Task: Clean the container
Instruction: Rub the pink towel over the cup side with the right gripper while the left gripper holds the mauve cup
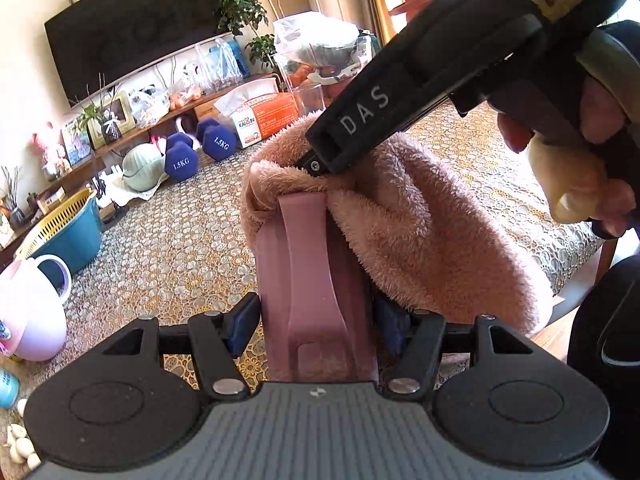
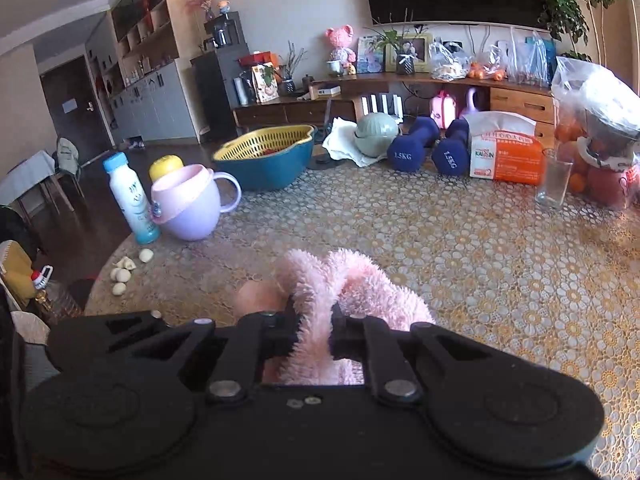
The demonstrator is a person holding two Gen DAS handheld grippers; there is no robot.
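Your left gripper (image 1: 316,320) was clamped on the mauve plastic container (image 1: 312,280), its blue-padded fingers (image 1: 242,330) pressed against both sides, holding it upright above the table with the gold-and-white lace-patterned cloth (image 1: 180,240). A fluffy pink towel (image 1: 420,232) was draped over the container's top and down its right side. Your right gripper (image 2: 314,328) was closed on a fold of that same towel (image 2: 340,288), the fabric bunched between its jaws; in the left wrist view its black finger (image 1: 352,132), marked "DAS", reached down into the towel at the container's top rim. Your hand (image 1: 580,168) wrapped the right gripper's handle at the upper right.

On the table further off stood a lilac and pink cup with a handle (image 2: 188,204), a white bottle with a blue cap (image 2: 130,196), a teal basin with a yellow strainer insert (image 2: 264,156), two dark blue dumbbells (image 2: 432,148) and an empty clear glass (image 2: 554,182).
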